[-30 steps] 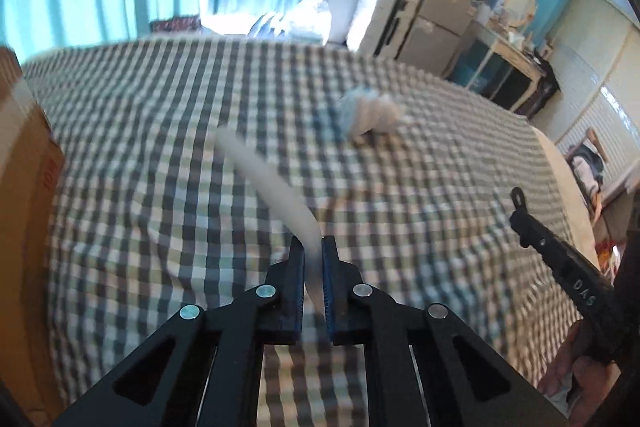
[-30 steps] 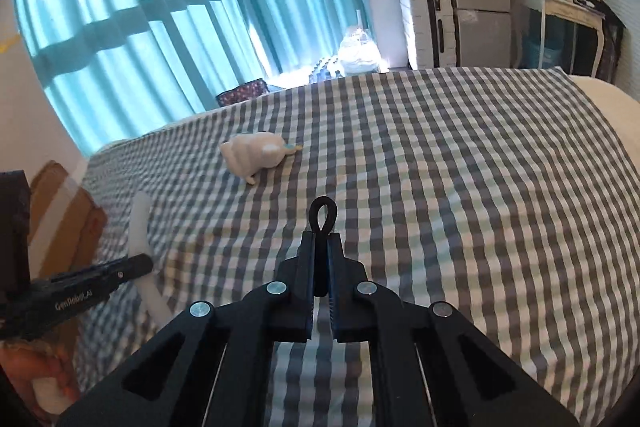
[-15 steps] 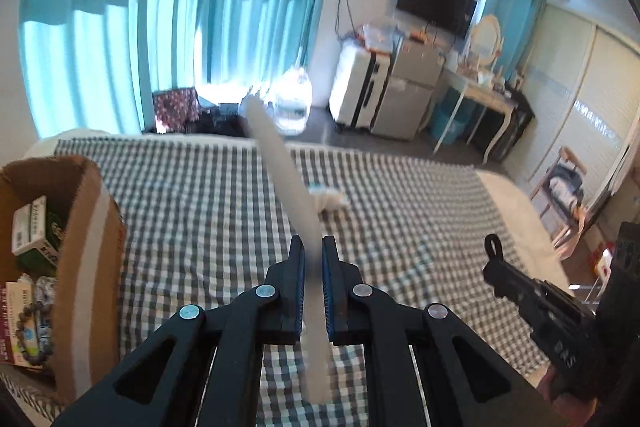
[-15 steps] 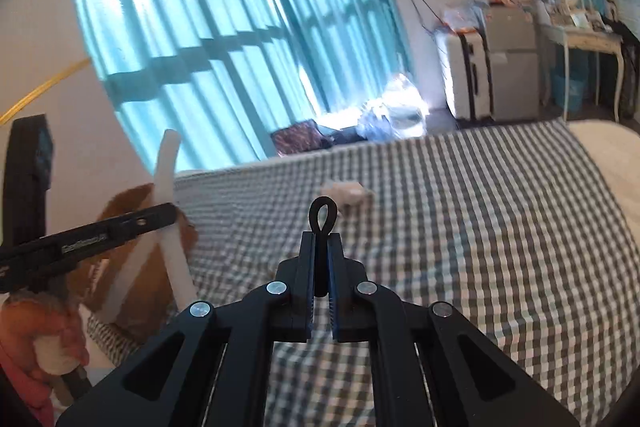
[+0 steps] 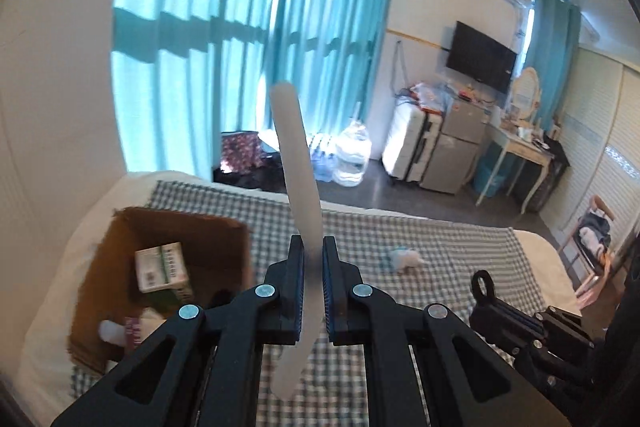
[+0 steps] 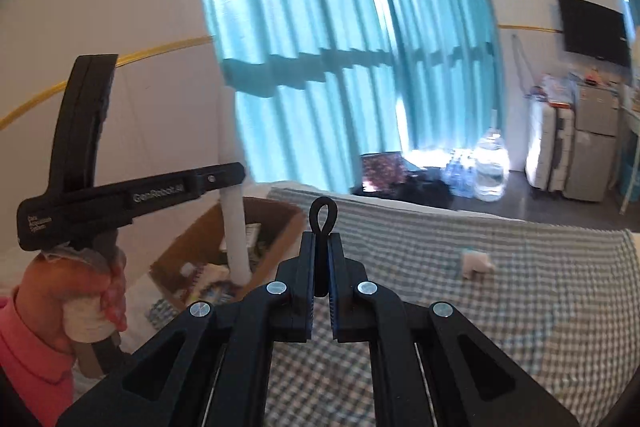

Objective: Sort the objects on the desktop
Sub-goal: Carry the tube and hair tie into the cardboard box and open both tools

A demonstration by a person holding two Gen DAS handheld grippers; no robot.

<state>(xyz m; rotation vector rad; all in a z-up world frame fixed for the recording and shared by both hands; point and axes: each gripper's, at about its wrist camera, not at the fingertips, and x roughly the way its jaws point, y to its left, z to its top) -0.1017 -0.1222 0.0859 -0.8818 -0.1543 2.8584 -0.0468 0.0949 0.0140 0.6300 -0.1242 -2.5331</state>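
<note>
My left gripper point(image 5: 311, 247) is shut on a long flat white strip point(image 5: 296, 163) and holds it upright in the air, right of the open cardboard box point(image 5: 120, 247). The strip also shows in the right wrist view point(image 6: 236, 227), hanging over the box point(image 6: 280, 215). My right gripper point(image 6: 320, 239) is shut on a small black loop point(image 6: 322, 213); it shows in the left wrist view point(image 5: 486, 287) too. A small white and blue toy point(image 5: 402, 259) lies on the checked cloth point(image 5: 460, 251).
The box holds a green and white carton point(image 5: 162, 267), a white bottle point(image 5: 114, 331) and other small items. The bed's edge lies beyond the cloth. Water bottles point(image 5: 352, 155), suitcases and a desk stand on the floor behind.
Both grippers have risen and tilted up away from the cloth. The left one has carried the strip left, close to the box. The toy stays where it was.
</note>
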